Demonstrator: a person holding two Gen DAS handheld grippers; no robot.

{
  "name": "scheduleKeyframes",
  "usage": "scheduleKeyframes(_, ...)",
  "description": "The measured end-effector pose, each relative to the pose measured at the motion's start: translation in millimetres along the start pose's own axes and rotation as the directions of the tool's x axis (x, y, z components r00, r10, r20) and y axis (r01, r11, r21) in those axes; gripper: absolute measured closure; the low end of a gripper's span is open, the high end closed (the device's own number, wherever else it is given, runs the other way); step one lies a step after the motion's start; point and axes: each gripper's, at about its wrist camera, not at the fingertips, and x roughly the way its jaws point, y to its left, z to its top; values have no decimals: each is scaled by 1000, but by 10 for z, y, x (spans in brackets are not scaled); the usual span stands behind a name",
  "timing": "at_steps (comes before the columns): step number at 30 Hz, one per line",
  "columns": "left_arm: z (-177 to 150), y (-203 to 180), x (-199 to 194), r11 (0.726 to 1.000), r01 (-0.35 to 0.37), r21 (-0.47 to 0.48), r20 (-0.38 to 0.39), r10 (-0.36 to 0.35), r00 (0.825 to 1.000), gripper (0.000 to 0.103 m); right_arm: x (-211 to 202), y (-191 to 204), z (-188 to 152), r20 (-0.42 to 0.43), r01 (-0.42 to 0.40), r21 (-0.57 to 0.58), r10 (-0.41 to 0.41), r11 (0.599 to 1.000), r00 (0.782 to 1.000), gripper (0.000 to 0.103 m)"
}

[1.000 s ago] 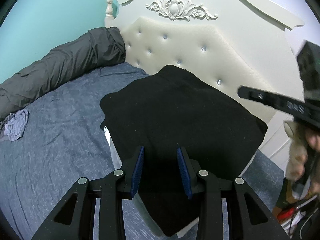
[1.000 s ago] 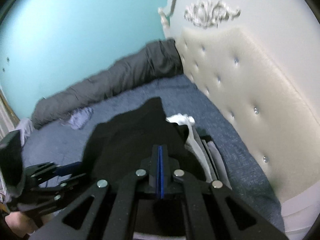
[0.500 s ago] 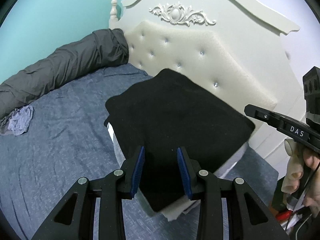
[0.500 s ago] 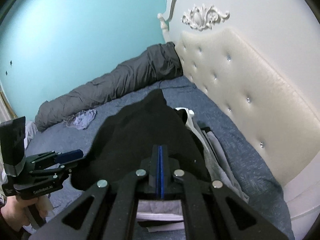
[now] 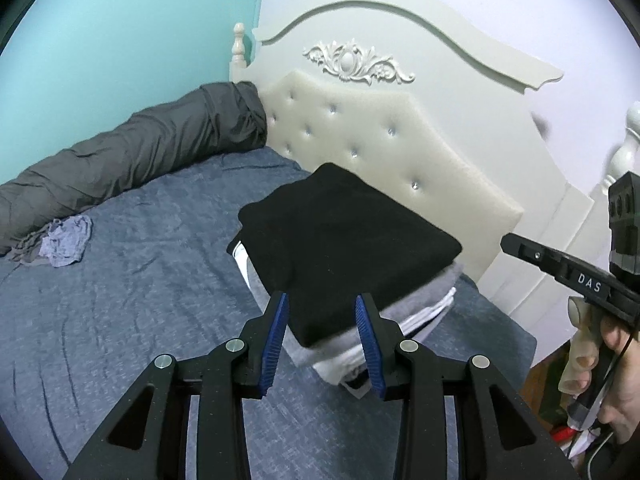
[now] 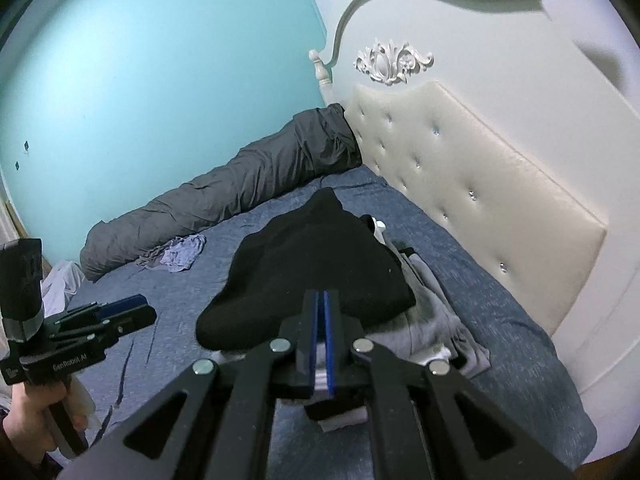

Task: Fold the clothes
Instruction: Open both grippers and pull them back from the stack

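The bed [image 5: 120, 320] fills the scene, blue sheet spread wide under a cream tufted headboard [image 5: 360, 136], with a long grey rolled duvet [image 5: 132, 160] lying along the teal wall [image 6: 140, 80]. Near the headboard sits the stack of folded clothes [image 5: 416, 312], grey and white layers showing at its edges, and on top of it rests the folded black garment [image 5: 344, 240], squared off and flat in the left wrist view. A small crumpled bluish cloth [image 5: 66, 242] lies well apart from the stack, just beside the duvet. Now the left claw [image 5: 322, 330], blue pads spread apart, hovers over the near corner of the stack with nothing between its fingers. The right claw [image 6: 321, 340] is pressed together, pads meeting, just in front of the black garment; whether any fabric is caught between them cannot be told. A hand [image 5: 618, 376] grips the right tool's handle at the edge
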Motion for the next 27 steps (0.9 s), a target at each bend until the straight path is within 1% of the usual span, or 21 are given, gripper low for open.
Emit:
scheduleKeyframes(4, -39, -64, -275, 1000, -2, 5, 22, 2, 1000, 63, -216, 91, -87, 8, -2, 14, 2, 1000, 1000, 94)
scheduleKeyframes(7, -79, -97, -472, 1000, -5, -2, 39, 5, 999, 59, -389, 204, -152, 12, -1, 3, 1, 1000, 1000, 89)
scheduleKeyframes(17, -237, -210, -993, 1000, -2, -10, 70, 2, 998, 57, -914, 541, -335, 31, 7, -39, -6, 999, 1000, 74)
scheduleKeyframes(18, -248, -217, -1042, 1000, -3, -8, 75, 3, 997, 56, -960, 570, -350, 32, 12, -44, -10, 999, 999, 69)
scheduleKeyframes(19, -259, -224, -1102, 1000, -4, -7, 82, 5, 997, 56, -1006, 595, -369, 35, 15, -46, -14, 999, 999, 68)
scheduleKeyframes(23, -310, -243, -1322, 1000, -4, -8, 104, 5, 995, 52, -1184, 681, -450, 42, 23, -42, -21, 999, 999, 63)
scheduleKeyframes(27, -379, -265, -1496, 1000, -3, -6, 116, 4, 993, 51, -1351, 772, -543, 53, 32, -41, -29, 999, 998, 59)
